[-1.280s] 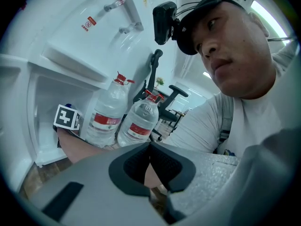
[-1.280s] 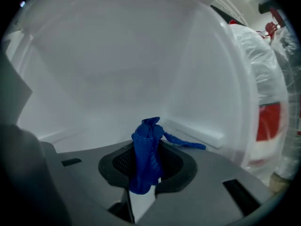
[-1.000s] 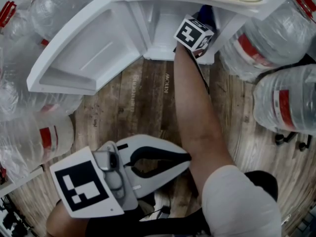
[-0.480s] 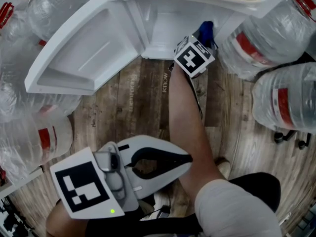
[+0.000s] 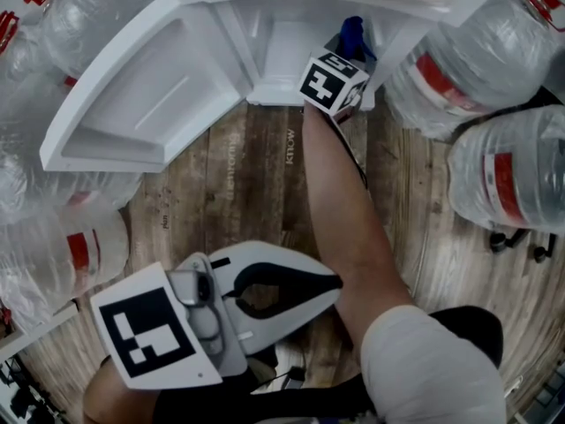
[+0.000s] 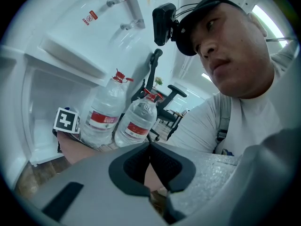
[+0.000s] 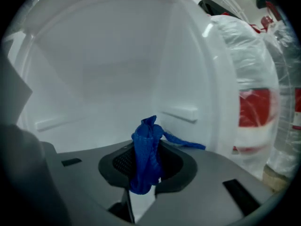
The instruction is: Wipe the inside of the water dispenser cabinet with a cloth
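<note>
Right hand-held gripper (image 7: 148, 166) clamps the bunched blue cloth (image 7: 145, 145) at the water dispenser cabinet (image 7: 103, 79) mouth; white interior straight ahead, cloth tip pointing in; left hand-held gripper (image 6: 149, 161) jaws together, empty, well back.

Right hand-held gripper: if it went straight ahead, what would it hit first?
Probably the cabinet's white back wall, with the blue cloth pinched in the right hand-held gripper touching first; depth is unclear.
</note>
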A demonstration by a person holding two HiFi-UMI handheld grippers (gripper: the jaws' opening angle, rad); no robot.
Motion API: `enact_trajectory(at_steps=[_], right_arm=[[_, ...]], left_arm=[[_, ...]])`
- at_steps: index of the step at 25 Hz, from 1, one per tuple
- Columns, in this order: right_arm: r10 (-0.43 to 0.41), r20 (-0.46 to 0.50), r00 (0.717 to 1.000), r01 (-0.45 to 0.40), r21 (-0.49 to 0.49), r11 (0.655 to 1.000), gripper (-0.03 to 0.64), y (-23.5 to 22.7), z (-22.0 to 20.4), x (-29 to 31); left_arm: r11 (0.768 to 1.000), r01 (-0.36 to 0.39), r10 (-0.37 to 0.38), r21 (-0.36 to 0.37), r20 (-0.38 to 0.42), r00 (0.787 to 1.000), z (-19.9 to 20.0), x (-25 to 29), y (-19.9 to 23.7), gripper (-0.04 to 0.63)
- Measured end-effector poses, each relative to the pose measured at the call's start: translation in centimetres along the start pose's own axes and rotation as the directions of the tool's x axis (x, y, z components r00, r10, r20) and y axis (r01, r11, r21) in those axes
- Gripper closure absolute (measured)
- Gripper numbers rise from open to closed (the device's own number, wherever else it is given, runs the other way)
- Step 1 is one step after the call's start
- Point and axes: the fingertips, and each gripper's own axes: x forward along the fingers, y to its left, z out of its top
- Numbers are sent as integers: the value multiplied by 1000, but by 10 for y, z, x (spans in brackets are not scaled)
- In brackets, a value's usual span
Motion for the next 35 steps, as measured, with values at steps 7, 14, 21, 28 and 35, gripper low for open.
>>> enact_trajectory(at_steps=[7, 14, 21, 28, 35], right_arm=[[9, -38, 999, -13, -92, 996, 535, 11, -2, 38], [-10, -81, 997, 2, -94, 996, 532, -1, -25, 31], [-21, -97, 995, 11, -103, 995, 531, -10, -39, 12], [-15, -91, 996, 4, -119, 993, 532, -18, -47, -8], [-9, -103, 995, -1, -98, 995, 531, -28, -54, -24]], left_arm=[[1000, -12, 12, -16, -7, 1000, -3, 0, 3, 592], [1000, 3, -3, -4, -11, 1000, -3, 3, 1, 592], [999, 25, -25, 21, -15, 1000, -2, 10, -5, 592], [999, 28, -28, 26, -11, 1000, 0, 16, -8, 592], [999, 31, -31, 21, 1, 1000, 4, 22, -10, 592]])
